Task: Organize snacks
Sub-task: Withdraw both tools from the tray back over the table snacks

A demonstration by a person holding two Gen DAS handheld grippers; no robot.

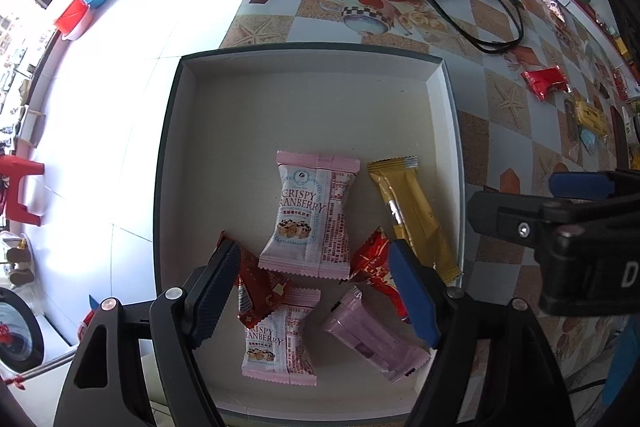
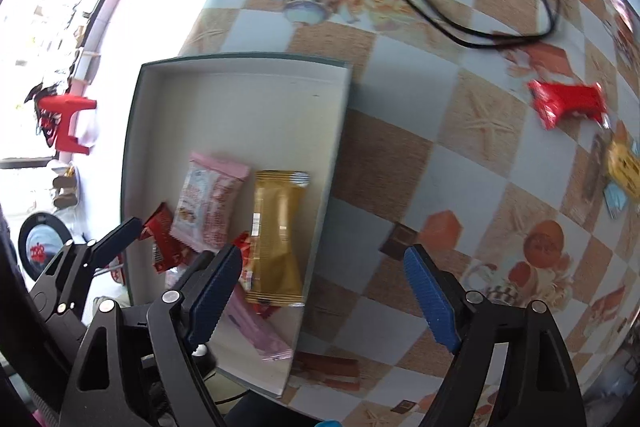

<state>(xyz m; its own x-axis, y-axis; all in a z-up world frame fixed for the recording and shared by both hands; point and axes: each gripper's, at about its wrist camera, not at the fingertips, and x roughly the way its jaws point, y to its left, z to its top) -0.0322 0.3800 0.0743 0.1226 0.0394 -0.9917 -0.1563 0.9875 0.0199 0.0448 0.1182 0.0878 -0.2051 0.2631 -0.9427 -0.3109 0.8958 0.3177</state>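
Jaws of left gripper and right gripper spread, empty. Shallow white cardboard box holds six wrapped snacks; red foil snack packet and others remain on checkered tablecloth.

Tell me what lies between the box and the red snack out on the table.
Only bare tablecloth separates the box from the red snack, clearest in the right wrist view.
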